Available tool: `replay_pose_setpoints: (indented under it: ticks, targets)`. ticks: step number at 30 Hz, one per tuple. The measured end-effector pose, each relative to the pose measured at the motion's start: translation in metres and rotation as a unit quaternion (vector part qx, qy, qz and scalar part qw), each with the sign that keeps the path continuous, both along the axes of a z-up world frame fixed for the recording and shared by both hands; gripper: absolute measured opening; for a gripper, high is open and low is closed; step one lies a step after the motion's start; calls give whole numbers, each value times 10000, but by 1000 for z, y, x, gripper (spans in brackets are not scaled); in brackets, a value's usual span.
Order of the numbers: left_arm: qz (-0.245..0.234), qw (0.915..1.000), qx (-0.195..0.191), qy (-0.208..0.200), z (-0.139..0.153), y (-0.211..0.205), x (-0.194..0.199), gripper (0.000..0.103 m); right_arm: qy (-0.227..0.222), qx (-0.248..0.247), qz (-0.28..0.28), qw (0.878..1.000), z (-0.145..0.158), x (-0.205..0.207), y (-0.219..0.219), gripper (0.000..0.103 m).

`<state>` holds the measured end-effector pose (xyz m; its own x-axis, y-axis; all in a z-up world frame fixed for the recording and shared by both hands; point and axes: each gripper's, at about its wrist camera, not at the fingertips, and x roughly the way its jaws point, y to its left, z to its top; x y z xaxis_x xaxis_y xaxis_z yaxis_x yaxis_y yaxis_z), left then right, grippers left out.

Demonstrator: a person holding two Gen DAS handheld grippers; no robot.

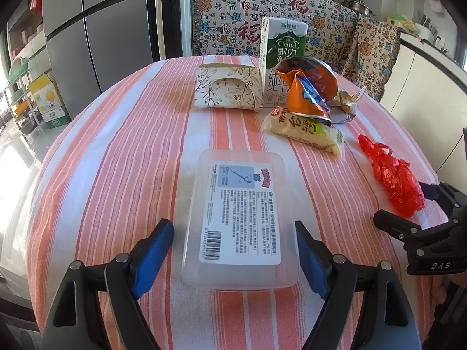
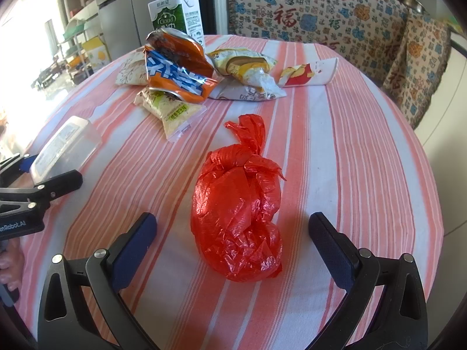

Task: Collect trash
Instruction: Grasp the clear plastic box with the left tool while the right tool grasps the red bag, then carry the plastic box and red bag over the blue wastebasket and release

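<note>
On the striped tablecloth, I hold both grippers wide apart and empty. My left gripper straddles a clear plastic box near the table's near edge; my right gripper frames a knotted red plastic bag lying just ahead of the fingers. I judge the first pickup is at hand: close on the bag, gently, since thin film slips. Beyond, toward the far edge, wait a crushed orange snack bag, a rice-cracker packet, a milk carton and a paper cup; nothing blocks either reach.
</note>
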<state>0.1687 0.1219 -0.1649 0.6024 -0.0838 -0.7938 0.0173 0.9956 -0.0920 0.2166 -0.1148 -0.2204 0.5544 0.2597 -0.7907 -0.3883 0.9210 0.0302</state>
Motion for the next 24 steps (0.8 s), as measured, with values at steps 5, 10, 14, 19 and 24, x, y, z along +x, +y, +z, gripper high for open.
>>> replay_pose_setpoints:
  ticks: [5, 10, 14, 19, 24]
  targets:
    - [-395, 9986, -313, 136, 6, 11, -5, 83, 282, 119, 126, 9995, 5, 0, -7, 102]
    - [-757, 9968, 2, 273, 14, -2, -2, 83, 639, 443, 166, 9968, 30, 9, -15, 102]
    - [-756, 9964, 237, 288, 17, -12, 5, 82, 817, 308, 260, 9958, 38, 21, -4, 91]
    - [-725, 9956, 416, 419, 17, -14, 14, 63, 1145, 101, 234, 9931, 26, 30, 4, 42]
    - [-773, 9963, 243, 291, 24, -18, 0, 63, 865, 527, 222, 9946, 50, 11, -24, 41]
